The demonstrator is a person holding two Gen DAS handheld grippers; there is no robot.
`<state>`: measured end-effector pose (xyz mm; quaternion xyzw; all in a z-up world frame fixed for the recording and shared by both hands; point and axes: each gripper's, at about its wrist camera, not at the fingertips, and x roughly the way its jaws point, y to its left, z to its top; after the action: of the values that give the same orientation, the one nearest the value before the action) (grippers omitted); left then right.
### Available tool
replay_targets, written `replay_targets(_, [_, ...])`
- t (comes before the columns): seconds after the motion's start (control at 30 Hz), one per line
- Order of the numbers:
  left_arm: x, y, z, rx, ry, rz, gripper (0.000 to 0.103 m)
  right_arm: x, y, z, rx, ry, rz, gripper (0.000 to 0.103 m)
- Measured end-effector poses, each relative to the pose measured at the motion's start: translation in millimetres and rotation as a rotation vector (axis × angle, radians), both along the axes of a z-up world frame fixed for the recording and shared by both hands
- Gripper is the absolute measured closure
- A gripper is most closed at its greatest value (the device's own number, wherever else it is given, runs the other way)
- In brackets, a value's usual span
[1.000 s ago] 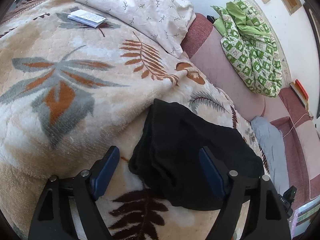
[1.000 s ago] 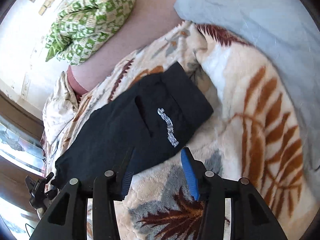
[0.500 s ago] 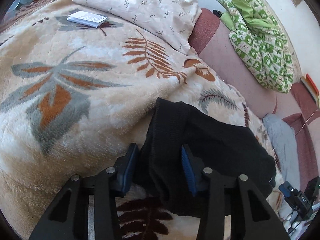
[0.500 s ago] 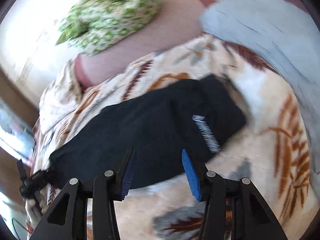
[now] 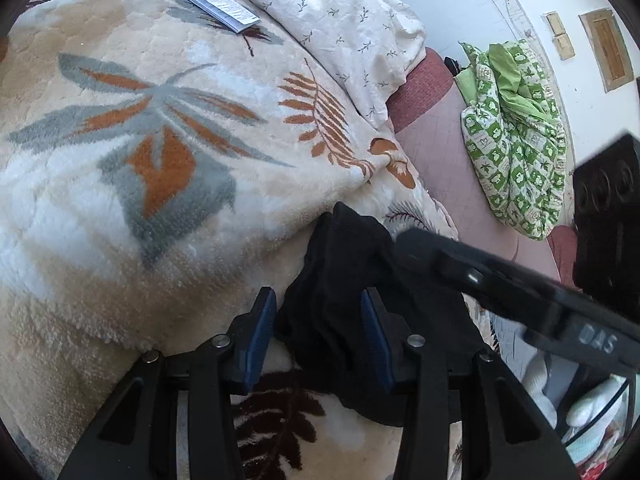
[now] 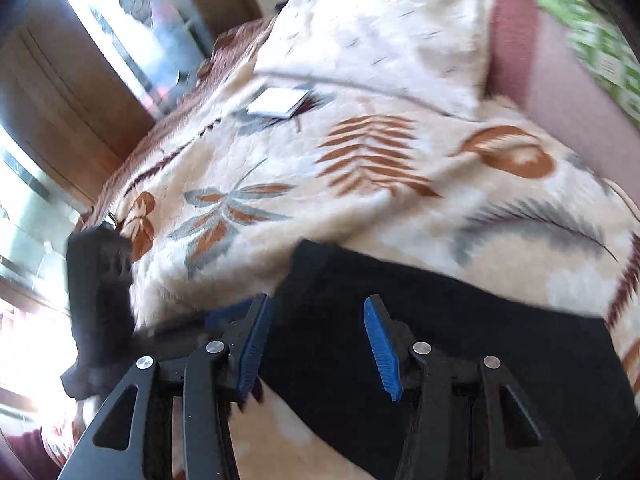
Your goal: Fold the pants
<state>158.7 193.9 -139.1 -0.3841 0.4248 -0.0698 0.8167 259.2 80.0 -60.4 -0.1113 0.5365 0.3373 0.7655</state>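
The black knit pants (image 5: 352,280) are lying on the fluffy cream bed blanket with the grey and orange leaf print (image 5: 160,152), near the edge of the bed closest to the cameras, already looking partly doubled over.

The left claw (image 5: 318,330) has a bunched ridge of the dark fabric sitting between its blue pads (image 5: 260,332). It looks pinched, but I honestly can't tell if the pads are truly biting or just straddling it. The right claw (image 6: 318,342) is spread apart over the flat part of the pants, nothing clamped. That view is blurry, so don't trust fine detail there.

My guess at the step: get both corners of one end gripped, then carry that end over to fold.

Tips I'd give:
- Get the right claw down on the edge of the cloth, not the middle, and take all layers.
- Keep the two grips level so the fold line comes out straight.
- Lift enough to clear the plush pile, or the blanket drags along.
- Watch the two claws, they're close together here.
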Motion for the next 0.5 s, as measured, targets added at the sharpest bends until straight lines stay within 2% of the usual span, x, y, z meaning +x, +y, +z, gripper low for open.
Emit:
replay_targets(0.1, [-3.3, 8.2, 2.6, -0.011, 0.014, 0.03, 0.06, 18.1, 35.2, -28.7, -0.147, 0.002, 0.044, 0.05])
replay_targets(0.2, [-5.5, 17.7, 4.5, -0.025, 0.028, 0.046, 0.062, 25.1, 47.1, -51.0, -0.236, 0.012, 0.067, 0.05])
replay_targets(0.27, [-5.3, 19.7, 3.4, -0.043, 0.025, 0.051, 0.062, 29.2, 45.1, -53.8, -0.236, 0.031, 0.046, 0.074])
replay_targets(0.33, [-5.5, 21.8, 4.5, -0.049, 0.013, 0.068, 0.062, 32.7, 38.2, -52.0, -0.226, 0.037, 0.037, 0.084])
replay_targets(0.47, [-1.0, 19.7, 4.2, -0.025, 0.004, 0.055, 0.06, 37.4, 17.9, -41.0, -0.182, 0.029, 0.008, 0.086])
replay_targets(0.5, [0.8, 16.2, 3.9, -0.005, -0.001, 0.047, 0.056, 38.3, 13.7, -37.2, -0.169, 0.025, 0.001, 0.087])
